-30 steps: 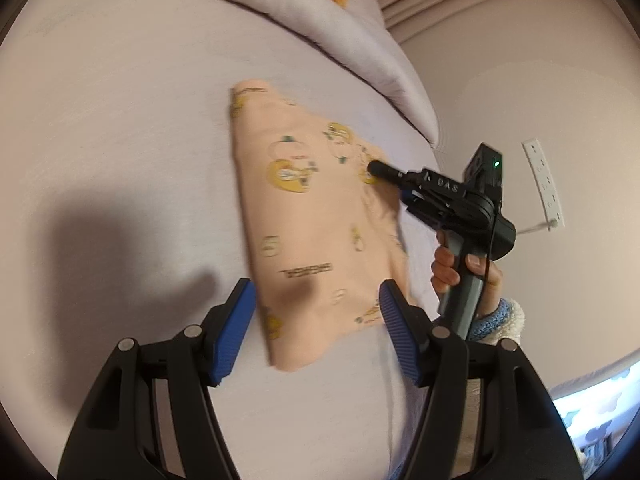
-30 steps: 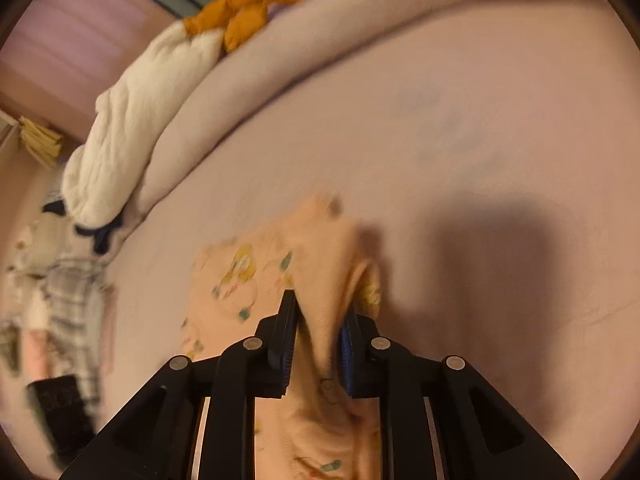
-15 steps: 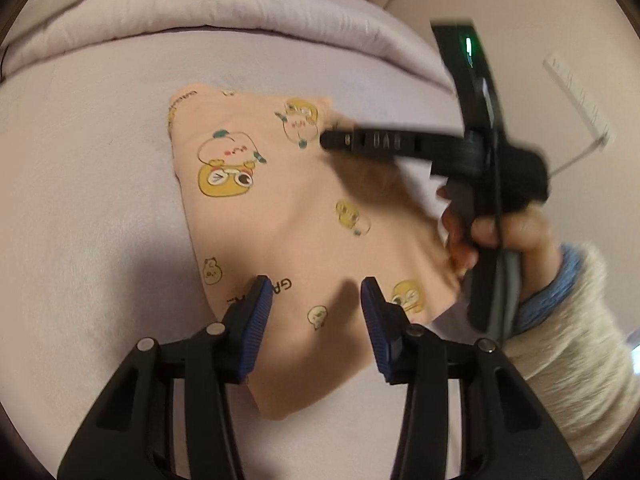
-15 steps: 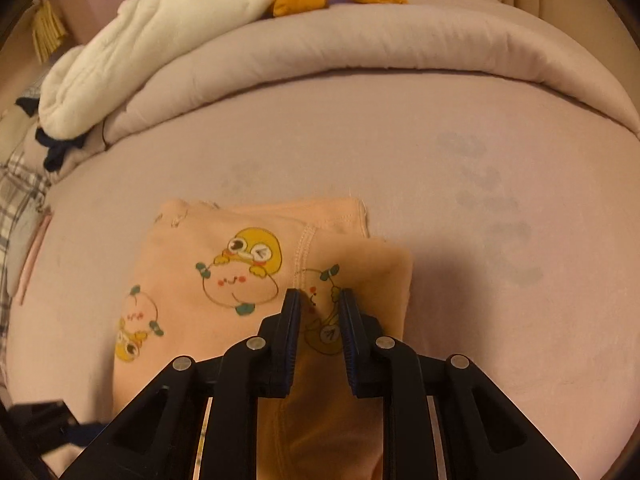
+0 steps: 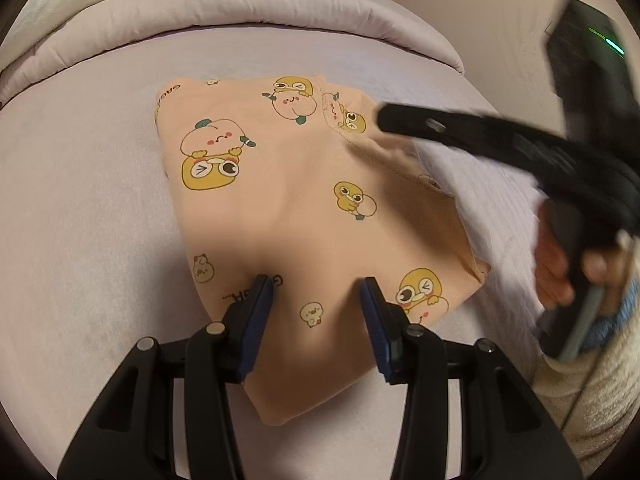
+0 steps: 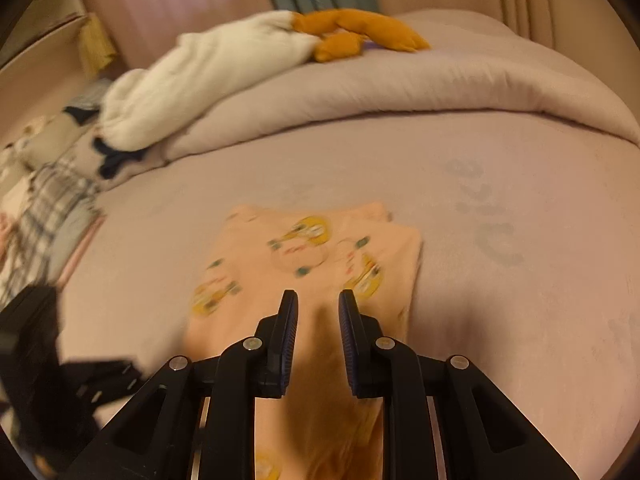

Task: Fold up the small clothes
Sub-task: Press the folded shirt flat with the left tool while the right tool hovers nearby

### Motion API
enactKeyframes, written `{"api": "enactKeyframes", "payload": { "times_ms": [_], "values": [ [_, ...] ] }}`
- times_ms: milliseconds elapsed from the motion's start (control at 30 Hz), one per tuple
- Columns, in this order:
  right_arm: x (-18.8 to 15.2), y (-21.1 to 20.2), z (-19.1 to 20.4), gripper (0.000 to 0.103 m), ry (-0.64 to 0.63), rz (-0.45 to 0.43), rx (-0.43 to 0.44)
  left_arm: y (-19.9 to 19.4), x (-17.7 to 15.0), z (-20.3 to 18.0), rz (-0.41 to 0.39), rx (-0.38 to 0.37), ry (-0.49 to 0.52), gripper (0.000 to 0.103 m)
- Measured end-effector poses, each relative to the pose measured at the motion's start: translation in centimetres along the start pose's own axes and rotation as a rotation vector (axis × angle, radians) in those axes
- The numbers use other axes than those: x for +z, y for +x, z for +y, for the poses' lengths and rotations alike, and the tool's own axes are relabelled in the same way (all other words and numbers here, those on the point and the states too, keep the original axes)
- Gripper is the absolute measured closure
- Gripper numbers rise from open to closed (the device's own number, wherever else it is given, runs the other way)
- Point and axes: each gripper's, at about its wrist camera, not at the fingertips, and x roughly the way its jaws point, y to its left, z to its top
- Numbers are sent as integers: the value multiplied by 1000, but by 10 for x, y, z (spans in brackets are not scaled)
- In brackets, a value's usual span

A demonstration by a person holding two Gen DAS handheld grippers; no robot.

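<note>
Left wrist view: the left gripper point(image 5: 316, 294) hangs over the near part of the peach garment point(image 5: 288, 200), its jaws spread and nothing between them, the blue pads above the cloth near 6 o'clock. Half a second ago the right gripper point(image 5: 382, 118) lay across the folded flap; now its tip has pulled back toward 2 o'clock, and the flap with its stitched hem rests flat on the body of the garment. The garment sits mid-frame on the lilac bedsheet point(image 5: 80, 220), with the rolled duvet point(image 5: 248, 4) beyond it at 12 o'clock.

Right wrist view: a second ago the right gripper's point(image 6: 318, 300) fingers were clamped on a raised ridge of cloth; now they stand parted and empty, and the garment point(image 6: 312, 256) lies laid out ahead toward 12 o'clock, running under the gripper toward 6 o'clock. The frame is smeared by motion, so whether the fold's right edge lines up squarely is hard to judge (it looks roughly even). A white blanket point(image 6: 200, 76) and an orange plush point(image 6: 360, 32) sit on the duvet at 11 to 12 o'clock.

By my reading, one fold has just been set down and released; another fold probably remains.
</note>
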Motion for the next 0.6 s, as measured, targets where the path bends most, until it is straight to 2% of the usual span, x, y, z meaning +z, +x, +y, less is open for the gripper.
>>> {"api": "enactKeyframes", "payload": {
  "times_ms": [133,300,500,600],
  "values": [
    [-24,-8,13,82,-69,26,8,0,-1,-3,0,6,3,58],
    [-41,22,8,82,-102,123,-84,1,0,-2,5,6,-2,58],
    [-44,13,11,81,-87,113,-100,1,0,-2,13,13,5,57],
    [-48,-1,15,81,-84,88,-54,-3,-5,1,22,6,3,57]
  ]
}}
